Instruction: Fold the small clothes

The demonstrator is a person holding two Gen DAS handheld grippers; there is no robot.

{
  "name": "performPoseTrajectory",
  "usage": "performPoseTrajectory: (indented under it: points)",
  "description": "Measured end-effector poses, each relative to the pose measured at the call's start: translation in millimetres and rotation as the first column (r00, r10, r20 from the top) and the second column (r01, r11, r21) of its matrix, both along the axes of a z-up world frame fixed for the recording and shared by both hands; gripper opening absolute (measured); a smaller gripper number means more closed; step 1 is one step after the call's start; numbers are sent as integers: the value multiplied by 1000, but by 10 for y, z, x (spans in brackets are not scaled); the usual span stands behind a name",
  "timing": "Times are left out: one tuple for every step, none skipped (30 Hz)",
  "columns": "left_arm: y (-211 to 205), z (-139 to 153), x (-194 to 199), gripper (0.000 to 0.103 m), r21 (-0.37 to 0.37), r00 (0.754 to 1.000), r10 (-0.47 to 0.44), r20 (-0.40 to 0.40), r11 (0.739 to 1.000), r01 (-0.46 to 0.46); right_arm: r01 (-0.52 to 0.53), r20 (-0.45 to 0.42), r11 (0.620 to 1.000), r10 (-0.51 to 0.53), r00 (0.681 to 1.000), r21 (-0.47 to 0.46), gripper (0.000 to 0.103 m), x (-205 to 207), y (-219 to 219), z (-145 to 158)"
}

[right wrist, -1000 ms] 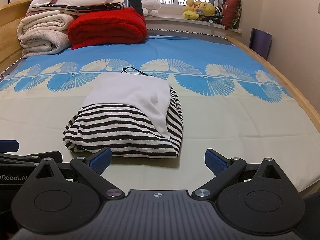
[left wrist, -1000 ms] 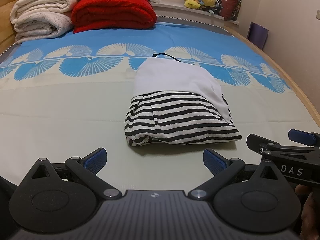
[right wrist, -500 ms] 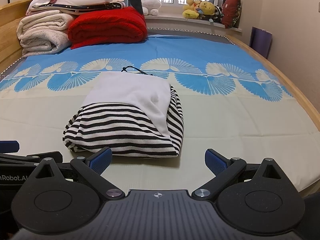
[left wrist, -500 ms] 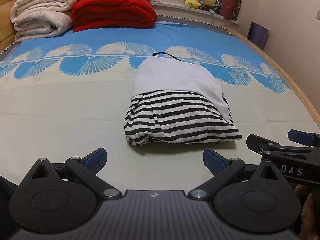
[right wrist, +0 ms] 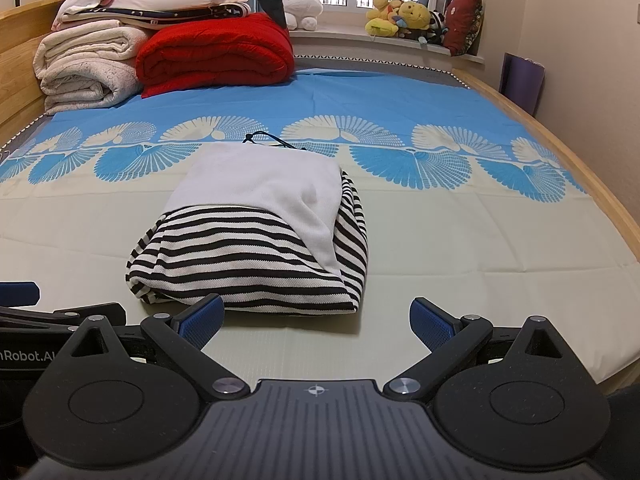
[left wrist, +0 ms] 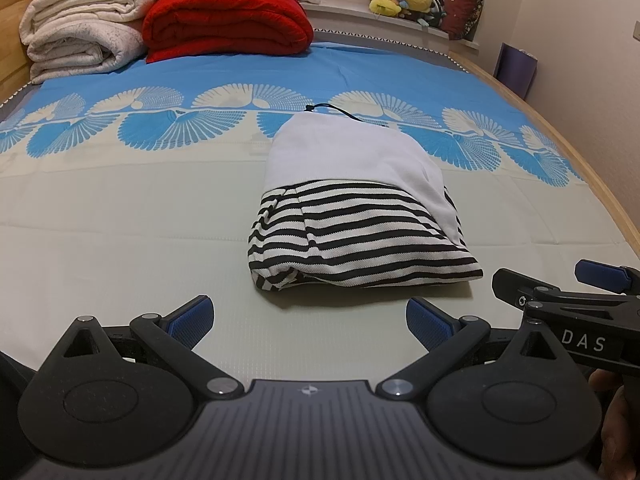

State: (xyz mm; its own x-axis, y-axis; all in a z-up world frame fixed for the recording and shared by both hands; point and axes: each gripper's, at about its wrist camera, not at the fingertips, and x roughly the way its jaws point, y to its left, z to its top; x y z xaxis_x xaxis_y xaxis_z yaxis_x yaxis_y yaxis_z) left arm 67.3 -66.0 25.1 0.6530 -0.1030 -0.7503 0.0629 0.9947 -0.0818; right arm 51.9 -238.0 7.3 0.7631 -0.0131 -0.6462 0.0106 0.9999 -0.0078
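Note:
A folded black-and-white striped garment with a white part on top (left wrist: 352,216) lies on the bed in front of both grippers; it also shows in the right wrist view (right wrist: 256,236). A thin black cord (left wrist: 332,110) pokes out at its far edge. My left gripper (left wrist: 310,320) is open and empty, just short of the garment's near edge. My right gripper (right wrist: 316,320) is open and empty, its left fingertip (right wrist: 202,318) close to the garment's near edge. The right gripper also shows at the right of the left wrist view (left wrist: 560,300).
The bed sheet (left wrist: 120,220) is pale with a blue fan pattern at the far half. Folded white blankets (left wrist: 80,40) and a red quilt (left wrist: 228,24) are stacked at the head. Plush toys (right wrist: 404,16) sit on the window sill. A wooden bed edge (right wrist: 580,168) runs along the right.
Both grippers have stayed almost still; the views shift only slightly. The garment has not moved.

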Motion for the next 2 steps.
performPoseTrajectory:
  points:
    - [-2,-3,-1,102,0,1000,1,-1,1000,-1,0,0,1000,0,1000,0,99,0,0,0]
    - [-2,-7,-3,102,1,1000,0,-1,1000,0,0,-1,1000,0,1000,0,99,-4,-1,-4]
